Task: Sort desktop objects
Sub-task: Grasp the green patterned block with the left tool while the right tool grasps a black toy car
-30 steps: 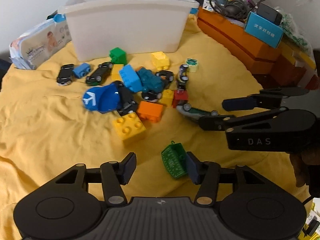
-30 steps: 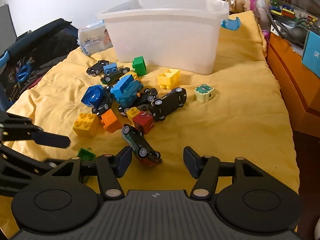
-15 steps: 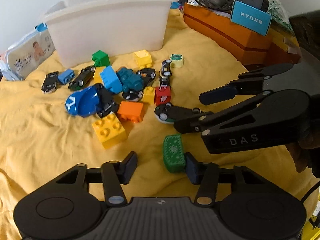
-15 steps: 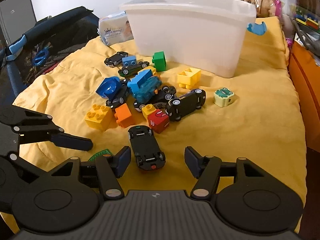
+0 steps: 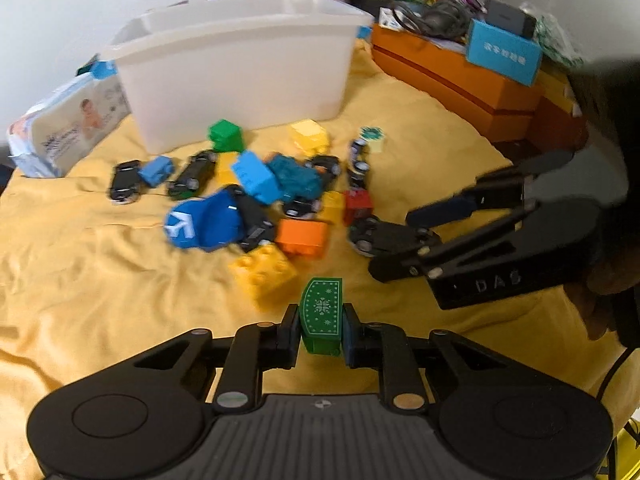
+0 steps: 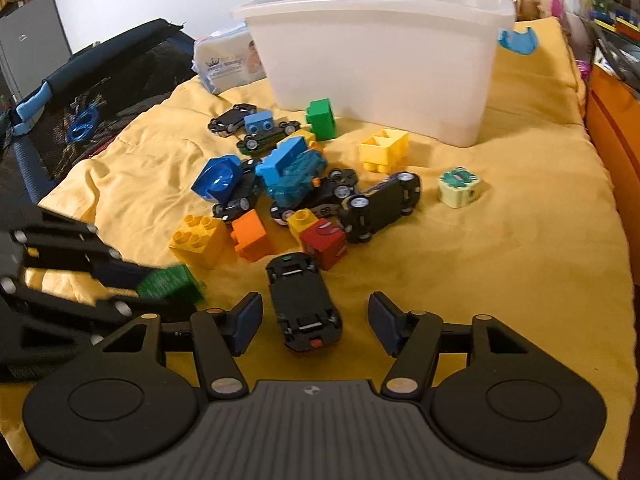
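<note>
My left gripper (image 5: 321, 334) is shut on a green patterned block (image 5: 322, 314), which also shows in the right wrist view (image 6: 170, 282). My right gripper (image 6: 316, 322) is open around an upside-down black toy car (image 6: 304, 300); the car also shows in the left wrist view (image 5: 386, 236). A pile of toy cars and bricks lies ahead: a yellow brick (image 6: 198, 236), an orange brick (image 6: 250, 234), a red block (image 6: 324, 240) and a blue scoop piece (image 6: 218, 178). A white bin (image 6: 380, 52) stands behind the pile.
A yellow cloth (image 6: 500, 264) covers the surface. A pack of wipes (image 6: 228, 64) lies left of the bin. Orange boxes (image 5: 460, 84) with clutter stand along the right. A dark mesh cot edge (image 6: 80, 92) runs along the left. A pale frog block (image 6: 458, 186) sits apart on the right.
My left gripper has shut on the green block, which now stands upright between its fingers. My right gripper has moved forward so that the black car lies between its open fingers.
</note>
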`<state>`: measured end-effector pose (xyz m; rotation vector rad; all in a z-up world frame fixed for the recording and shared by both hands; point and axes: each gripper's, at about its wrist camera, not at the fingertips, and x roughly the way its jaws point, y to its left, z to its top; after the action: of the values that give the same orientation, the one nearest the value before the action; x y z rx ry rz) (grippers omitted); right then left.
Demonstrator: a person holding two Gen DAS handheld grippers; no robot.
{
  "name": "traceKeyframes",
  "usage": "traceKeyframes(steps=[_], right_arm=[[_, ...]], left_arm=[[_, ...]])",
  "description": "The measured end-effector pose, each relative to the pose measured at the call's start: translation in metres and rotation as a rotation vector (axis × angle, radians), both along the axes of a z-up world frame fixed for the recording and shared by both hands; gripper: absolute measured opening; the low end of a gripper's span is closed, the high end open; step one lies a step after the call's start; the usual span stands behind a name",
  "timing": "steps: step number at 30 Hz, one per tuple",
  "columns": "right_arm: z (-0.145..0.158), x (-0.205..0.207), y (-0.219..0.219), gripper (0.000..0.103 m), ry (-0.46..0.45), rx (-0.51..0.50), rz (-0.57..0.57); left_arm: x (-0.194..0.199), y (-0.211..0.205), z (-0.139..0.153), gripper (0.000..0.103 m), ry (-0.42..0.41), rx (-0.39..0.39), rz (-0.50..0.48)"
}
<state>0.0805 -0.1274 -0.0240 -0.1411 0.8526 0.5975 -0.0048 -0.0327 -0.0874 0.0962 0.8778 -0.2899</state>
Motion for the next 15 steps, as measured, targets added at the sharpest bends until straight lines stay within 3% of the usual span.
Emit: traceKeyframes(steps=[2, 8, 11, 15], right_arm=[[0.001, -0.001, 0.005, 0.034, -0.020, -0.023, 0.026], [0.026, -0.008, 0.004, 0.034, -0.051, 0.028, 0.017], [0.062, -0.002, -0.006, 0.034, -0.068, 0.145, -0.064], [0.124, 0.020, -0.010, 0.034, -0.164, 0.277, -0.160]], left_arm=[[0.000, 0.009, 0.007, 0.023, -0.014, 0.001, 0.015], [0.010, 0.045, 0.042, 0.023, -0.069, -0.022, 0.103], [0.021, 0.064, 0.067, 0.023, -0.108, -0.045, 0.149], [0.048, 0.086, 0.105, 0.023, -0.172, -0.080, 0.186]])
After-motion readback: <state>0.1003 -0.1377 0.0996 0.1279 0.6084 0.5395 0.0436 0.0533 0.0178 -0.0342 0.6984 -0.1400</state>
